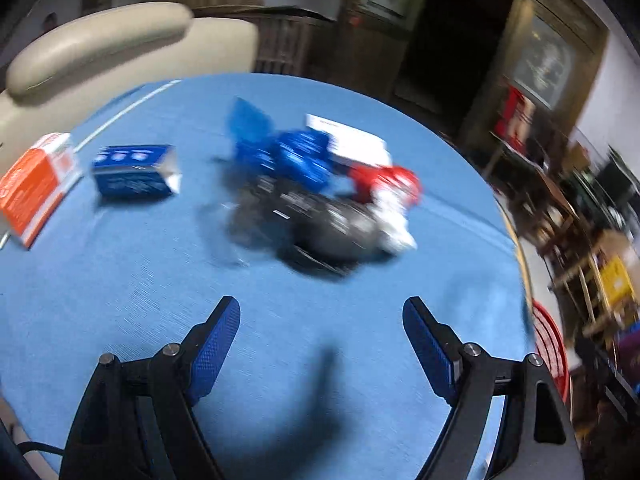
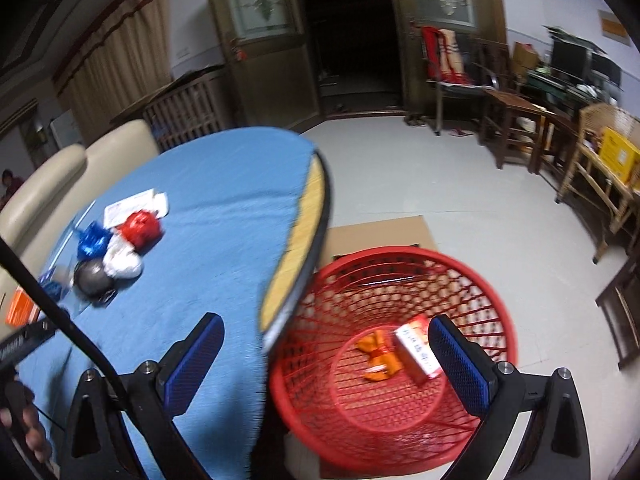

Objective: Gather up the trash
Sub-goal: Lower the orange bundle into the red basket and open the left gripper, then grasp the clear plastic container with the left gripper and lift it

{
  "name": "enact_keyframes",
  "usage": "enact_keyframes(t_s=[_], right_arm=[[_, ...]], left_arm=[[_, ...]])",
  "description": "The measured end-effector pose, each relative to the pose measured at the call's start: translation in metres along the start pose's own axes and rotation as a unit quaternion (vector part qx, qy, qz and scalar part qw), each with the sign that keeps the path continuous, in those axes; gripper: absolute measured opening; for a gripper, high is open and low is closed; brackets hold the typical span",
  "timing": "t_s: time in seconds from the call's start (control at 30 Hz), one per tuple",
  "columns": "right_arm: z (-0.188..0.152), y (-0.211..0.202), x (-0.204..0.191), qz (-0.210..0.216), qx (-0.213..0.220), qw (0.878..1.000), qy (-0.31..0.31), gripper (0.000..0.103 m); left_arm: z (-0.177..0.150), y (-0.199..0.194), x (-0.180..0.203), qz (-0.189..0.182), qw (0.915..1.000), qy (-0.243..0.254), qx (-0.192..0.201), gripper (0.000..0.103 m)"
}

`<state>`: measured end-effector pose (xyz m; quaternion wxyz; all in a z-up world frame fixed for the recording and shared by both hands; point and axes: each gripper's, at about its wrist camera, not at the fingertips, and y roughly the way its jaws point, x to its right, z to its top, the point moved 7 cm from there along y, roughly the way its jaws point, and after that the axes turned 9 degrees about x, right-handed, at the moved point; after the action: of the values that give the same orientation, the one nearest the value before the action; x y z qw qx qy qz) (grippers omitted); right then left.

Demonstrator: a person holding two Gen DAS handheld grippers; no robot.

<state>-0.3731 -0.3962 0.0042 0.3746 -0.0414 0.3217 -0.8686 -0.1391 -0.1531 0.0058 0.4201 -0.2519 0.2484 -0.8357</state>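
Observation:
A heap of crumpled wrappers (image 1: pixel 320 192), blue, grey, red and white, lies mid-table on the blue cloth (image 1: pixel 160 280); it also shows in the right wrist view (image 2: pixel 112 248). A blue box (image 1: pixel 134 174) and an orange box (image 1: pixel 34 188) lie to its left. My left gripper (image 1: pixel 322 336) is open and empty, short of the heap. My right gripper (image 2: pixel 326 348) is open and empty above the table edge and the red mesh bin (image 2: pixel 500 320), which holds an orange wrapper (image 2: pixel 378 358) and a red-and-white box (image 2: pixel 416 350).
A white paper (image 1: pixel 352 142) lies behind the heap. A beige sofa (image 1: pixel 100 44) stands past the table. The bin stands on the floor by a flat cardboard sheet (image 2: pixel 380 232). Wooden chairs (image 2: pixel 516 120) and shelves line the right wall.

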Motion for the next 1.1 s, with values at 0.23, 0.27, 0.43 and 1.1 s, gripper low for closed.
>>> enact_keyframes(t_s=[0.23, 0.27, 0.43, 1.1], right_arm=[[-0.003, -0.001, -0.024, 0.014, -0.002, 1.0, -0.024, 0.103], [-0.004, -0.001, -0.023, 0.013, -0.002, 1.0, -0.024, 0.103], [-0.004, 0.001, -0.015, 0.004, -0.008, 1.0, -0.016, 0.103], [-0.006, 0.007, -0.005, 0.005, -0.014, 1.0, 0.0, 0.103]], left_arm=[[0.03, 0.029, -0.034, 0.023, 0.9984, -0.048, 0.017, 0.084], [0.032, 0.033, -0.034, 0.025, 0.9983, -0.05, 0.017, 0.084], [0.036, 0.048, -0.033, 0.034, 0.998, -0.048, 0.022, 0.084], [0.03, 0.048, -0.043, 0.037, 0.9987, -0.027, 0.024, 0.045]])
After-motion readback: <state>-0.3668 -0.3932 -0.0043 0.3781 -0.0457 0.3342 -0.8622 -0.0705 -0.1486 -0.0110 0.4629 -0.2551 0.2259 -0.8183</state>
